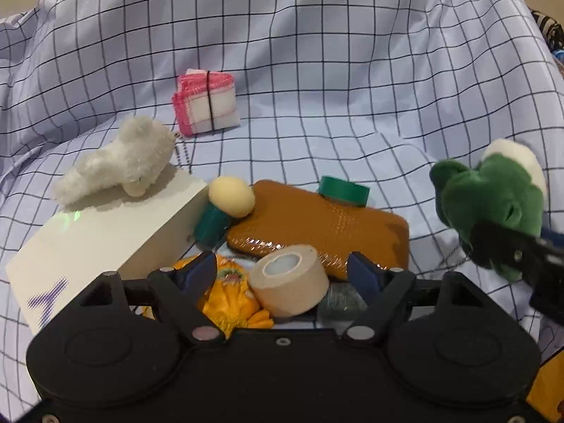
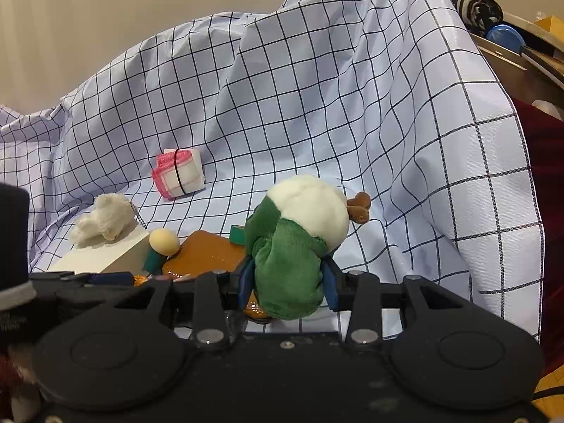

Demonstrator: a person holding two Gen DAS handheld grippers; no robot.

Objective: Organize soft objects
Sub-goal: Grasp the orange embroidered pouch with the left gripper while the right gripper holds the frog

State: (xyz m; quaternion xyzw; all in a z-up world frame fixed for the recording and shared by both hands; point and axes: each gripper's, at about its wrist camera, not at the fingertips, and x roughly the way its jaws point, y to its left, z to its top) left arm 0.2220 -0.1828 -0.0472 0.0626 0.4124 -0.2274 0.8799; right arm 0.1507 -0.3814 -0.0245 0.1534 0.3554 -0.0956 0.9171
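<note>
My right gripper (image 2: pixel 287 282) is shut on a green and white plush toy (image 2: pixel 296 246) and holds it above the checked cloth; the toy also shows at the right of the left wrist view (image 1: pixel 493 197). My left gripper (image 1: pixel 282 271) is open and empty, its fingers either side of a beige tape roll (image 1: pixel 289 285) in the pile. A white fluffy plush (image 1: pixel 116 162) lies on a white box (image 1: pixel 98 236). A folded pink and white cloth (image 1: pixel 206 104) sits farther back. A yellow soft item (image 1: pixel 232 299) lies under the left finger.
A brown flat case (image 1: pixel 317 225), green tape rolls (image 1: pixel 343 190), a cream ball (image 1: pixel 231 195) and a dark spool (image 1: pixel 340 303) crowd the pile. The checked cloth (image 2: pixel 352 105) rises steeply behind. Shelves with clutter (image 2: pixel 511 35) stand at the far right.
</note>
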